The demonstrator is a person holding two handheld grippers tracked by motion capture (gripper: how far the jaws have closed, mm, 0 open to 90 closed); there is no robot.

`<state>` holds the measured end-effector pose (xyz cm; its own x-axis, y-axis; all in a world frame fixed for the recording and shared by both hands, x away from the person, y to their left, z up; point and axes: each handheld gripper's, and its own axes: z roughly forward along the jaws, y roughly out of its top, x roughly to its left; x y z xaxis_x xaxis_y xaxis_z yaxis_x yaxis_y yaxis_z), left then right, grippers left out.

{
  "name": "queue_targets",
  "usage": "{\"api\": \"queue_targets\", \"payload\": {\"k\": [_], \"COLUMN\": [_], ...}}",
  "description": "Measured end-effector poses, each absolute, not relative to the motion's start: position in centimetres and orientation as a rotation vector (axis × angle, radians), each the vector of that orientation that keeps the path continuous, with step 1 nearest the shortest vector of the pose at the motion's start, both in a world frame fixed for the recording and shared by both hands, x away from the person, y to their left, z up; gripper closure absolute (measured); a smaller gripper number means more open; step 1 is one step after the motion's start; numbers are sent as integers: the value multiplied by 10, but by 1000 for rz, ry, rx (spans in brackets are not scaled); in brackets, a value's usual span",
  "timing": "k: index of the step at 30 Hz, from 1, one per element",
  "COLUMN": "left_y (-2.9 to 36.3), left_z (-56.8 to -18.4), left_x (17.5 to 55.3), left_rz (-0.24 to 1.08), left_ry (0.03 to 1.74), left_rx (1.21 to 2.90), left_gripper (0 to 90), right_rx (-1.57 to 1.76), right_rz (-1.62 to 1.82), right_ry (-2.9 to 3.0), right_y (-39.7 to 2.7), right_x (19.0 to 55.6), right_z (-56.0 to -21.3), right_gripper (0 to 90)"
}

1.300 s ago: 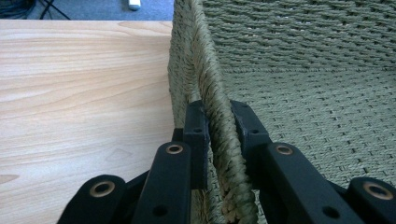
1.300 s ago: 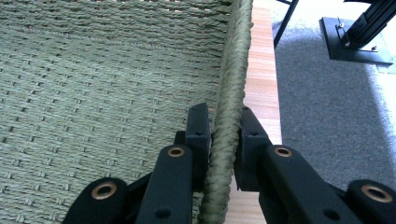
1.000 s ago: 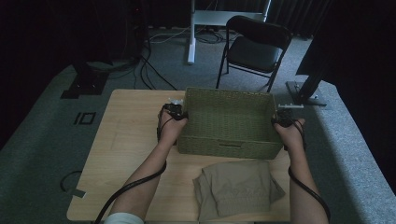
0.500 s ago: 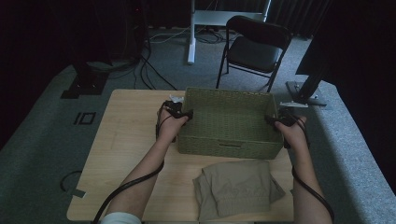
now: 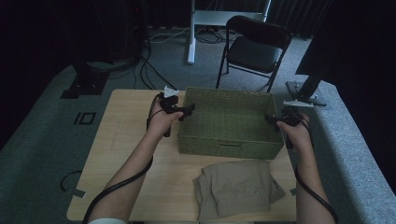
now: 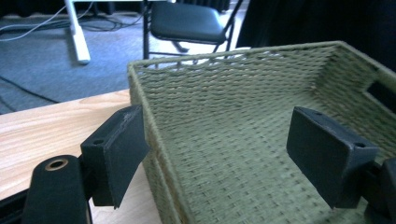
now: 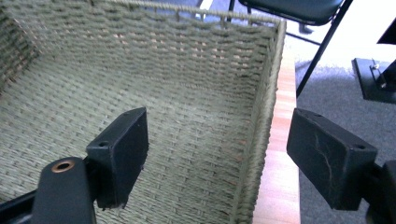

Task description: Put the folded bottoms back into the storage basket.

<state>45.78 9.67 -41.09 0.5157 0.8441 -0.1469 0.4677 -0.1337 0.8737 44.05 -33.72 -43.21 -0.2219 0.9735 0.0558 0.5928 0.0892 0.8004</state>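
Rectangular olive-green woven basket (image 5: 229, 122) sits on the light wooden table (image 5: 121, 140), toward its far edge, w/ a folded khaki cloth (image 5: 236, 186) lying just in front of it on the near side. Left gripper (image 5: 187, 110) is at the basket's left end: jaws spread wide, one outside and one inside the left wall (image 6: 154, 154), straddling the rim w/o clamping. Right gripper (image 5: 273, 119) is at the basket's right end, likewise wide open, one jaw over the basket floor, the other beyond the right wall (image 7: 261, 135); nothing held. Basket interior is bare weave. Black folding chair (image 5: 257, 46) stands on grey carpet behind the table.
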Motion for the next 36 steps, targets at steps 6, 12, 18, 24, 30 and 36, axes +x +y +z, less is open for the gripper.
{"api": "queue_targets", "payload": {"k": [6, 12, 18, 24, 30, 36], "left_y": [103, 104, 100, 93, 89, 86], "left_z": [-406, -401, -395, -398, -405, -413], "left_x": [443, 425, 402, 381, 365, 351], "left_rz": [466, 475, 450, 419, 411, 401], "left_ry": [1059, 998, 942, 897, 870, 860], "left_rx": [1759, 1778, 1782, 1801, 1818, 1820], "left_gripper": [194, 194, 194, 194, 194, 194], "right_rx": [1464, 1406, 1343, 1311, 1281, 1265], "right_rz": [1034, 1054, 1089, 1118, 1128, 1142], "right_ry": [1870, 1877, 1890, 1894, 1904, 1913], "right_y": [-327, -317, -308, -302, -300, -298], "right_x": [428, 414, 397, 379, 361, 346], "right_z": [-421, -415, -409, -409, -415, -422], "right_gripper": [138, 141, 141, 142, 142, 139]}}
